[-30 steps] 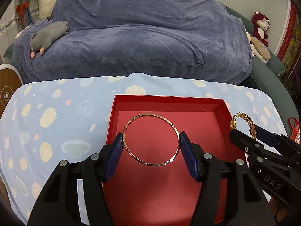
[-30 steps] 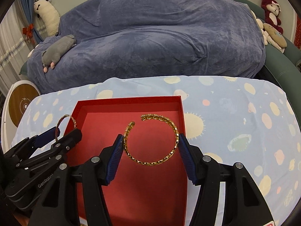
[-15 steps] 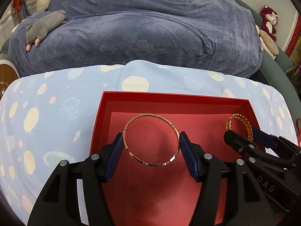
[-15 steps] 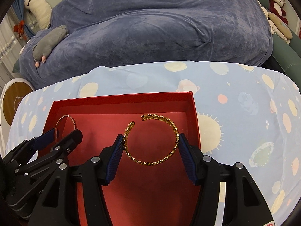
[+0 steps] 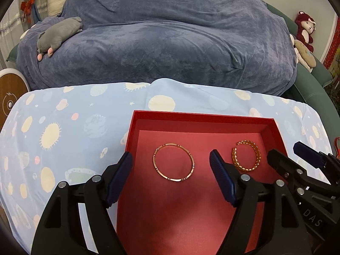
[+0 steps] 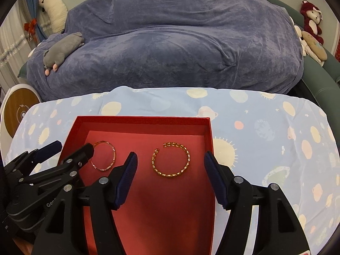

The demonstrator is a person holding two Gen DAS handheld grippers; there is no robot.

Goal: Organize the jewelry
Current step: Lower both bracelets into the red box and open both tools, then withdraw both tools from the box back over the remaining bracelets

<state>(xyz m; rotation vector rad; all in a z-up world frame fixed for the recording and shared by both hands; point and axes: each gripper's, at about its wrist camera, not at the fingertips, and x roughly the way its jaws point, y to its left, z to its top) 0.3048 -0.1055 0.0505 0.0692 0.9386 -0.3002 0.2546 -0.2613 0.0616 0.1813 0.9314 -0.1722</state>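
A thin rose-gold bangle [image 5: 173, 162] lies flat on the floor of a red box [image 5: 201, 118]. My left gripper [image 5: 171, 161] hovers over it, jaws opening, with clear gaps between the pads and the ring. To its right in the same box rests a gold chain-link cuff [image 5: 246, 156]. In the right wrist view that cuff [image 6: 171, 159] sits between the pads of my right gripper [image 6: 170, 162], whose jaws are also opening and touch nothing. The bangle [image 6: 104, 156] shows there at the left, partly behind the left gripper's fingers [image 6: 84, 152].
The red box [image 6: 144, 119] sits on a light blue cloth with suns and planets [image 6: 265, 127]. Behind it is a sofa under a blue-grey throw [image 5: 165, 42] with a grey plush toy [image 5: 58, 35]. A round wooden disc [image 6: 18, 111] stands at the left.
Both grippers have let go: the bangle and the cuff, held between the pads before, now lie on the box floor, and both pairs of jaws have spread wider.
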